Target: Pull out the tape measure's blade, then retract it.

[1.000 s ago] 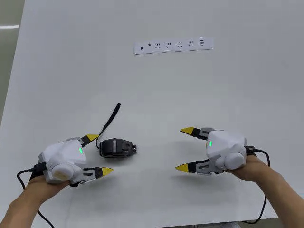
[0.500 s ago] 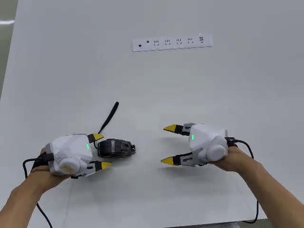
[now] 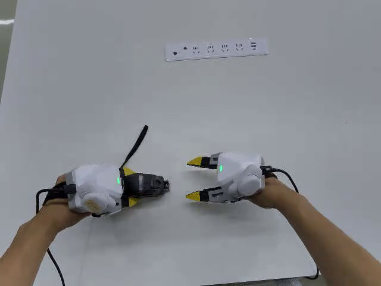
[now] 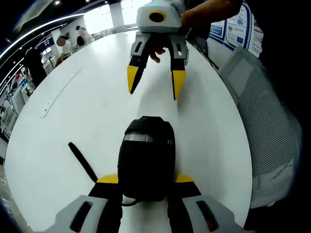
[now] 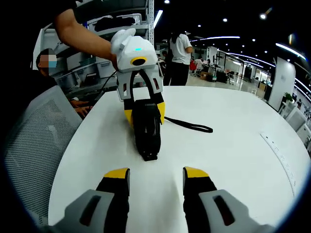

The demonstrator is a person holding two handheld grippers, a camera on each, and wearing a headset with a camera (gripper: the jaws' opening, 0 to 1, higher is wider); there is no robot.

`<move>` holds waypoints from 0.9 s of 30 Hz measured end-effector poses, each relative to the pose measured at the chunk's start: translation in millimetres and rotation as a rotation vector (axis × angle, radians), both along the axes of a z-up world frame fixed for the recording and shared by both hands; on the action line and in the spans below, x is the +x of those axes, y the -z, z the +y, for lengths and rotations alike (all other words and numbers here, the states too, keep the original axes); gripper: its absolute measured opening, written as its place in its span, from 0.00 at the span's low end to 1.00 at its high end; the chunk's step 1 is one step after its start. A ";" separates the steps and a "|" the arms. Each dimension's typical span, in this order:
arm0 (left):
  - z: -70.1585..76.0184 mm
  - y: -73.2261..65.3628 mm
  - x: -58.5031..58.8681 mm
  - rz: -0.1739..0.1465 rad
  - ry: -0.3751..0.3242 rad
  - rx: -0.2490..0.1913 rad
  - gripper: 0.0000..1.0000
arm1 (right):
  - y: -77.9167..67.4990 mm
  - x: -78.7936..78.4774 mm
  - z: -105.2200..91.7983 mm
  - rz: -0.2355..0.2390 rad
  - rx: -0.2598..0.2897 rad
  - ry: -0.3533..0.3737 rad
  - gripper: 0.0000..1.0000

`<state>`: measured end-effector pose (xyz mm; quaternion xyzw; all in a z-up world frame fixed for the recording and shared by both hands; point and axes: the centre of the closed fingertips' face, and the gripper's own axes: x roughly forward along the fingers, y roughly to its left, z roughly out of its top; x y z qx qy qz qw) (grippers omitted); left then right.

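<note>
Head overhead; gripper views opposed, share tape measure [image 4: 146,162].

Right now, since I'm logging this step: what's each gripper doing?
Left gripper: closed on the tape measure.
Right gripper: open, holding nothing, pointed toward the tape measure.

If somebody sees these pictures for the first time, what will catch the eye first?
The black tape measure stands out on the white table, held between the jaws of the left gripper at the lower left of the head view. The right gripper, open, points its yellow tips at it from the right, without touching.
</note>
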<state>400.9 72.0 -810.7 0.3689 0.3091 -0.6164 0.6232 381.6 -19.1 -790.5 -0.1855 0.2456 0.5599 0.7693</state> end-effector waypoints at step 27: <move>-0.9 1.9 0.4 0.052 -0.038 -0.018 0.32 | 30.4 5.6 43.8 0.043 -0.006 -0.074 0.19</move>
